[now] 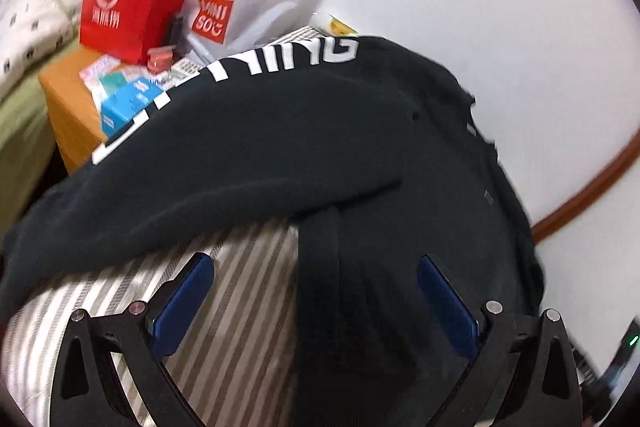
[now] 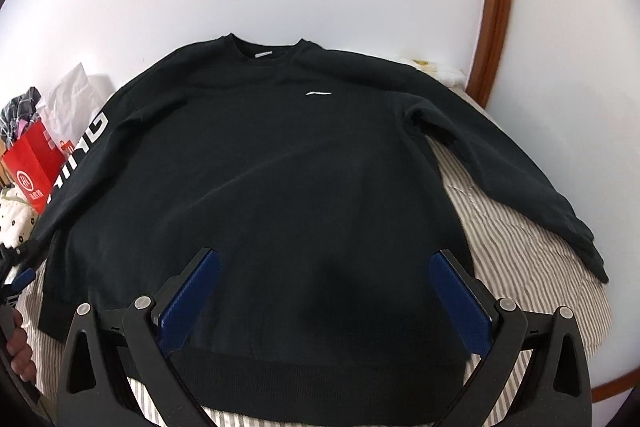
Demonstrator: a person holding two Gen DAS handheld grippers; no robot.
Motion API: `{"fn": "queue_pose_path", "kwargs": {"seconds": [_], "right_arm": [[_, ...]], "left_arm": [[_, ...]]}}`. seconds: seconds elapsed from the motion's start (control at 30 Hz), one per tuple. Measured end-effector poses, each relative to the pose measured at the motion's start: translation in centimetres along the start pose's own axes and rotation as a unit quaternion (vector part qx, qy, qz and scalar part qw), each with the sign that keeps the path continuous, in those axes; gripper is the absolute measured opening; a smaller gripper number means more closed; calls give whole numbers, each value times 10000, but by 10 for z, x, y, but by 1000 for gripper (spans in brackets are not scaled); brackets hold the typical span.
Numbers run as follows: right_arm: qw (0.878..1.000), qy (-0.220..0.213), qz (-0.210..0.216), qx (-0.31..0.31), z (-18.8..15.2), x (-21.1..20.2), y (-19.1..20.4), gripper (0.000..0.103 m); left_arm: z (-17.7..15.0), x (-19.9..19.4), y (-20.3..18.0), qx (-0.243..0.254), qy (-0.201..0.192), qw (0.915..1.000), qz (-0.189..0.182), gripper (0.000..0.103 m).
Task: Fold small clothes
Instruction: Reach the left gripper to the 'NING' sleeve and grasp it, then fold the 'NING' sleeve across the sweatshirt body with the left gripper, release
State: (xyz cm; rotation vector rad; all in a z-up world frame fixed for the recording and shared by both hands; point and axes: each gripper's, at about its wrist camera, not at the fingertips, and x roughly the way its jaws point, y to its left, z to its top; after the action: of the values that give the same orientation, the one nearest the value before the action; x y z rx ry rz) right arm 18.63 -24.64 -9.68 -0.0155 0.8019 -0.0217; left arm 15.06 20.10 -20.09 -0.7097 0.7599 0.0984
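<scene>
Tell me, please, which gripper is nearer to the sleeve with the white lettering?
Left. The left gripper hovers open just below the lettered sleeve, at the sweatshirt's side. The right gripper sits open over the middle of the bottom hem, away from that sleeve.

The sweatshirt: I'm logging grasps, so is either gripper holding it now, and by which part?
Nothing is held. Both the left gripper and the right gripper are open above the black sweatshirt, which lies spread flat on the striped bedding.
</scene>
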Motion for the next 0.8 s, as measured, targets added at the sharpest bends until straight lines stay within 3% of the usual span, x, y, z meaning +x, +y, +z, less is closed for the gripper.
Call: {"fn": "queue_pose_path", "kwargs": {"seconds": [0.23,0.3,0.47,0.63,0.8], "right_arm": [[9997,110,-12,-208,13,27,7,103],[9997,132,-6,-209,15,32,7,103],[9993,184,-111,-302,14,40,1,103],[9996,178,-69,-207,11,41,-20,103],[9999,127,-67,-53,11,40,-43,103]], "left_arm": [[19,19,6,-324,-244,9991,156,89],[25,25,4,-328,-272,9981,444,76],[41,32,1,-47,-110,9943,1060,16],[64,13,-35,568,-509,9889,1273,7],[83,0,-106,1443,-924,9798,1033,6]]}}
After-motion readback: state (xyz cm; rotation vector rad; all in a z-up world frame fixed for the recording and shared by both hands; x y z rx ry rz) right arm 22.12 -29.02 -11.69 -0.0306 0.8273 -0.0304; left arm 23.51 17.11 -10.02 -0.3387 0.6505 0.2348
